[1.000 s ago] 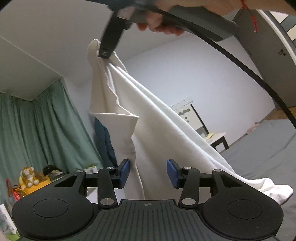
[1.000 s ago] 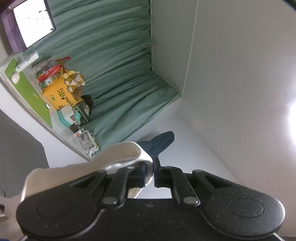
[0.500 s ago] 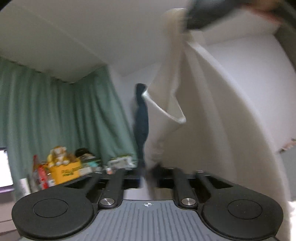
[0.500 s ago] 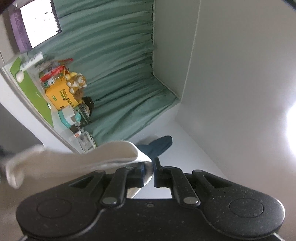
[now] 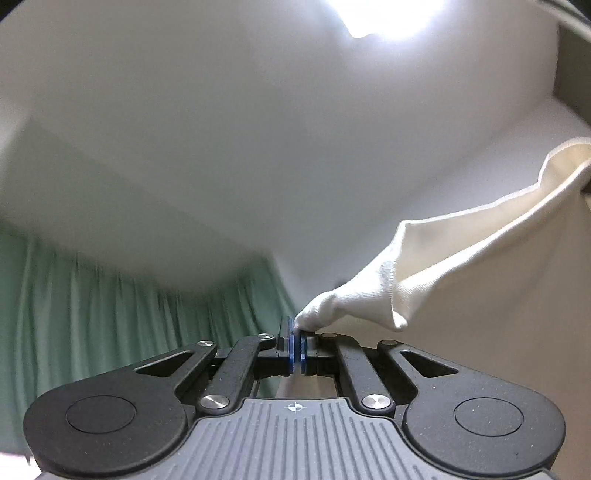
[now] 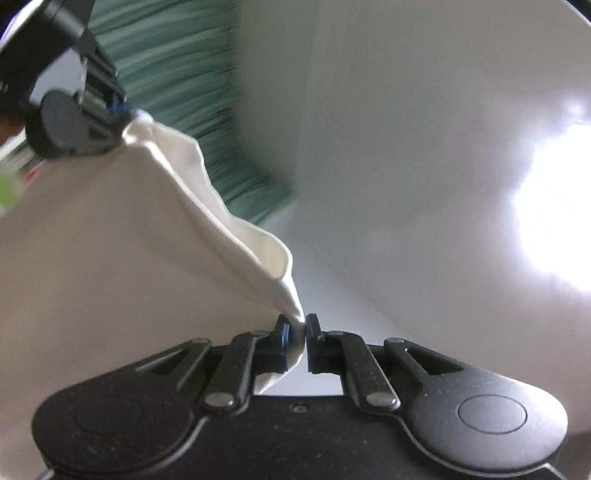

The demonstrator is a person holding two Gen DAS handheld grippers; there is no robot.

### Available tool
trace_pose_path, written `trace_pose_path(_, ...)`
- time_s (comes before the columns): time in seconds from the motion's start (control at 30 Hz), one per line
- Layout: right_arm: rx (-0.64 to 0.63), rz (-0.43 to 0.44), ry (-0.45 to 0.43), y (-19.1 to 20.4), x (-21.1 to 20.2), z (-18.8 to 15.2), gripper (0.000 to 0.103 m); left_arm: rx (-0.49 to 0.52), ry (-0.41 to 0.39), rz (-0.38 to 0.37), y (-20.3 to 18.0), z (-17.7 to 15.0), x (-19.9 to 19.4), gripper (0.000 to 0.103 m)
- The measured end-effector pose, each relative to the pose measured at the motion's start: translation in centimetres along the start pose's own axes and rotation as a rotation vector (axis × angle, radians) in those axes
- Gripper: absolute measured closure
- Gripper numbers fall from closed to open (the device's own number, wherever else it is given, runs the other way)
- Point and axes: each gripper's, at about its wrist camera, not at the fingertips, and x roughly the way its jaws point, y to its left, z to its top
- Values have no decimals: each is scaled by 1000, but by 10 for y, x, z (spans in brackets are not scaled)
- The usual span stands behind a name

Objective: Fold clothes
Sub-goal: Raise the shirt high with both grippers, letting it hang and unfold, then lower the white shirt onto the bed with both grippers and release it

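Observation:
A cream white garment point(image 5: 461, 266) hangs in the air, stretched between my two grippers. My left gripper point(image 5: 297, 345) is shut on a bunched corner of it, and the cloth runs up and off to the right. In the right wrist view the white garment point(image 6: 122, 236) fills the left half; my right gripper point(image 6: 297, 341) is shut on another corner. The left gripper point(image 6: 114, 110) also shows at the top left of that view, pinching the far corner. Both grippers point upward at the ceiling.
Green curtains point(image 5: 110, 325) hang along the wall to the left, seen again as green curtains point(image 6: 192, 77) in the right wrist view. A bright ceiling light point(image 5: 388, 14) glares overhead. A white ceiling and walls fill the remaining view.
My left gripper closed on a corner of the garment and rose, tilting up toward the ceiling. The cloth now spreads between both grippers. The right gripper kept its grip and shifted a little.

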Motion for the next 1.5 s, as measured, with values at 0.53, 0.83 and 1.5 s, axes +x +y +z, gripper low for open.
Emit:
trace_pose_path(0.53, 69, -313, -155, -56, -14, 51, 95, 48, -227, 83, -5, 68, -8, 100)
trace_pose_path(0.83, 16, -126, 123, 9, 51, -39, 95, 73, 85, -158, -109, -37, 45, 100)
trace_pose_path(1.5, 256, 296, 843, 210, 307, -374, 95, 262, 626, -542, -415, -313, 182, 100)
